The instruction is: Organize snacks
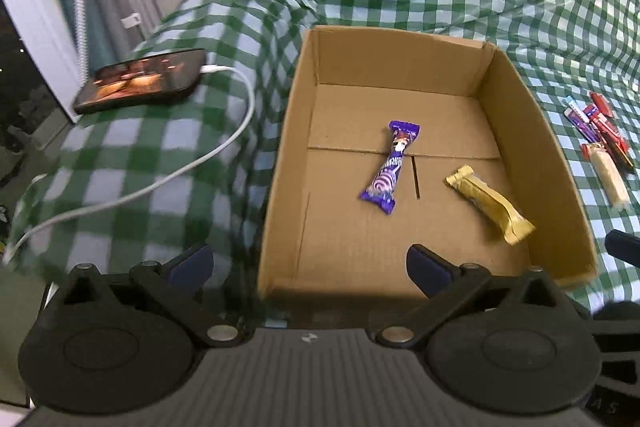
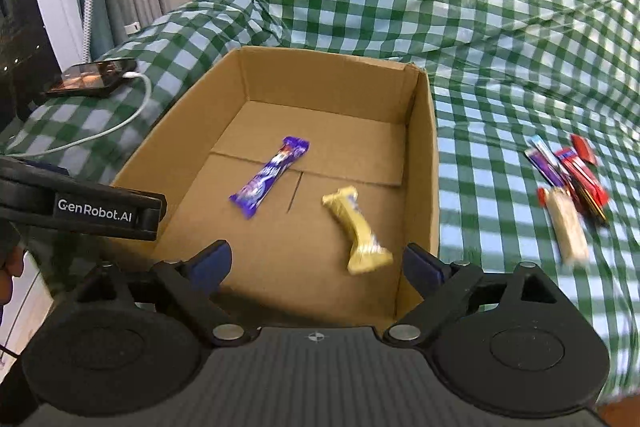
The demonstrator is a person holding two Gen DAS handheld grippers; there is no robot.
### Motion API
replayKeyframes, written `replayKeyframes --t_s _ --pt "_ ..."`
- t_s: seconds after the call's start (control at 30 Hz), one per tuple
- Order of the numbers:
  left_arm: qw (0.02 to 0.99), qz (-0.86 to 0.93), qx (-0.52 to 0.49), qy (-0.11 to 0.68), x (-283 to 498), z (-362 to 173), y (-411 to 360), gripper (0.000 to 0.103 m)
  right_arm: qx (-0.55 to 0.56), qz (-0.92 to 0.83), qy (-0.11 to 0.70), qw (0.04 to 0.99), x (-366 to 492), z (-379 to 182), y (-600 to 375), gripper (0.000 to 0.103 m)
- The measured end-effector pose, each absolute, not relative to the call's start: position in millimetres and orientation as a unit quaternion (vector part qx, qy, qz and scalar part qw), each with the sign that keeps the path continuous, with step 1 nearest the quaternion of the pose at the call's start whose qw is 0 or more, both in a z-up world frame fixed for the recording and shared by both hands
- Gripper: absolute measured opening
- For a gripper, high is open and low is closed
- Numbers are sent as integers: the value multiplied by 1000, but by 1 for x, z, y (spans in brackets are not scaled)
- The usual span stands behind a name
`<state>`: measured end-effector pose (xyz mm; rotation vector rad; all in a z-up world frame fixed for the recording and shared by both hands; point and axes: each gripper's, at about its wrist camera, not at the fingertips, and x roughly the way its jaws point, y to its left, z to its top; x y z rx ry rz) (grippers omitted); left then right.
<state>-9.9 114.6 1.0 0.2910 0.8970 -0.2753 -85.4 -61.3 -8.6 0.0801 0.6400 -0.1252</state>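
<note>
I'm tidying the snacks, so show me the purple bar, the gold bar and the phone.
purple bar [image 1: 385, 167], left wrist view, middle of wrapper.
gold bar [image 2: 357, 227], right wrist view, middle of wrapper.
phone [image 1: 142, 79], left wrist view, screen centre.

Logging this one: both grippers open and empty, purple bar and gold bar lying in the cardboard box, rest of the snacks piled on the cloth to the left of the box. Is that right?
One slip: the pile of snacks lies on the checked cloth to the right of the box, not the left, as the right wrist view shows. The rest stands: purple bar and gold bar lie in the box, and left gripper and right gripper are open and empty.
</note>
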Motion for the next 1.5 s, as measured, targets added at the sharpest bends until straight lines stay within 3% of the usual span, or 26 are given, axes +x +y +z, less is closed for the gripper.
replayKeyframes --t_s 0.43,0.83,1.5 --pt "911 -146 117 367 -85 48 132 103 35 -87 245 965 -166 20 -27 99" --pt "919 -157 131 336 -136 59 134 103 33 -93 231 968 -203 20 -14 100" --pt "923 -156 127 327 -151 68 144 103 26 -94 211 973 -223 26 -7 101"
